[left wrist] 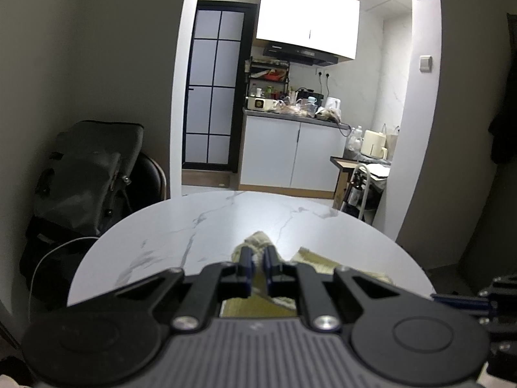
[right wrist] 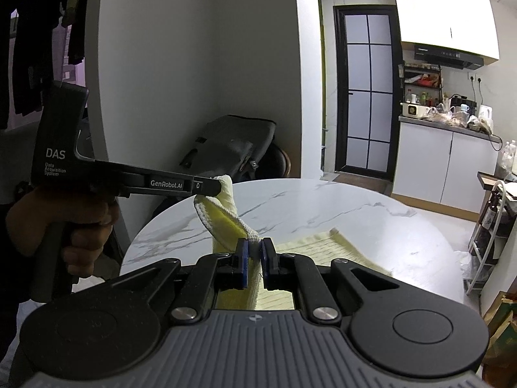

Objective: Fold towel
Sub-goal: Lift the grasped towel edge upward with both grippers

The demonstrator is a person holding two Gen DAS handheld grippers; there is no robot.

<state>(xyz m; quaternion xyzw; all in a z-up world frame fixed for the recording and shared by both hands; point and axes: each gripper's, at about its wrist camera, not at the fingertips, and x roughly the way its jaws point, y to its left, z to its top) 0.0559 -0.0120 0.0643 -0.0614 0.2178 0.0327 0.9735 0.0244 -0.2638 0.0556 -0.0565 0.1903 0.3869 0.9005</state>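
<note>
Towel: your pale yellow towel [right wrist: 226,223] is lifted at its near edge, the rest trailing flat on the white marble tabletop [right wrist: 323,200].
Left hand-held gripper [right wrist: 217,185]: clamped on one corner, held up above the tabletop; your hand [right wrist: 64,223] grips its handle.
Right hand-held gripper [right wrist: 254,248]: jaws pinched together on the other corner, lower and nearer the cloth.
Progress: I judge you are early in the first fold; both corners are caught and raised, but the edge has not yet been laid over the far part. Laying it down, squaring it and any further folds remain.
Containers: none on the tabletop; a dark bag [right wrist: 232,148] sits closed on a chair beyond, contents hidden.
</note>
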